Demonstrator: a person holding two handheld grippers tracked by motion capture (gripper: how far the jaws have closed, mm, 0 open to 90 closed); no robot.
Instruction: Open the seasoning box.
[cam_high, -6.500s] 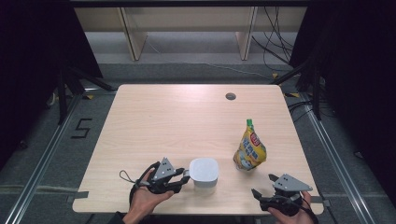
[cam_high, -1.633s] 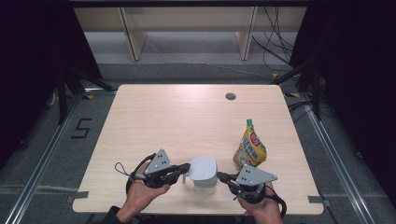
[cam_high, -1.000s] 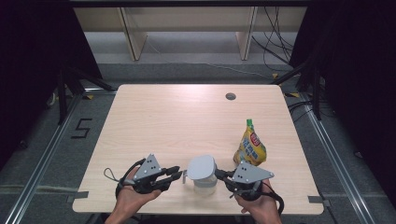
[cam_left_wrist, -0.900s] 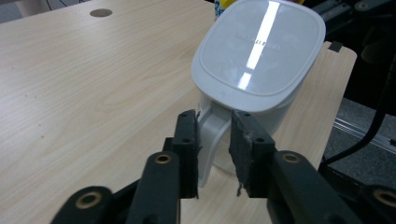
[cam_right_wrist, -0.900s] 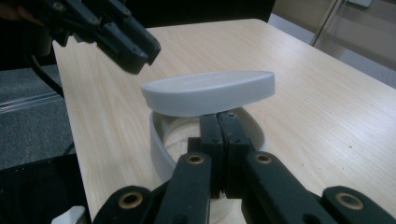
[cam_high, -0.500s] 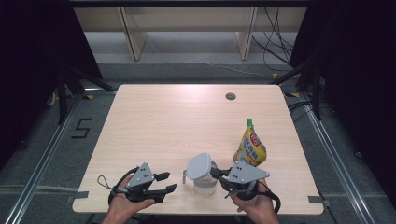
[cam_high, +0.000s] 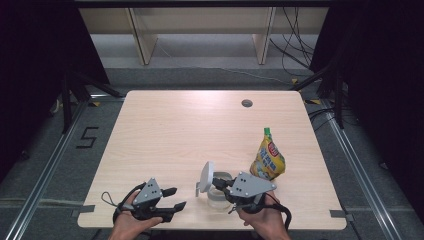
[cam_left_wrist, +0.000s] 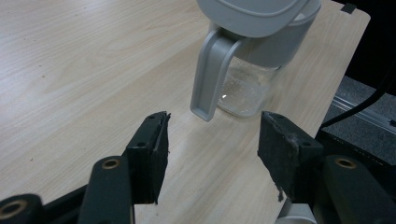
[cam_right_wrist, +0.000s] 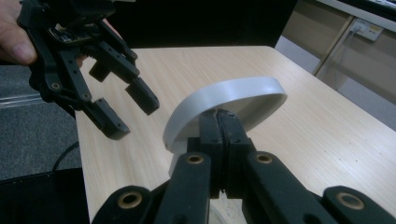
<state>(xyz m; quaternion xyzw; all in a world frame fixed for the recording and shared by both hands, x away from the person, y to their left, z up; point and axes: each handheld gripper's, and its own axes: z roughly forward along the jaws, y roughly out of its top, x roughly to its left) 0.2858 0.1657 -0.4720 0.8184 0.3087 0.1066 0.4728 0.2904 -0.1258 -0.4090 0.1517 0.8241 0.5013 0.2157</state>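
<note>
Under raised lid (cam_high: 205, 177), glass jar (cam_high: 218, 195)

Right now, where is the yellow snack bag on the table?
In the high view the yellow snack bag stands upright on the table's right side, just beyond the right gripper and right of the glass jar.
</note>
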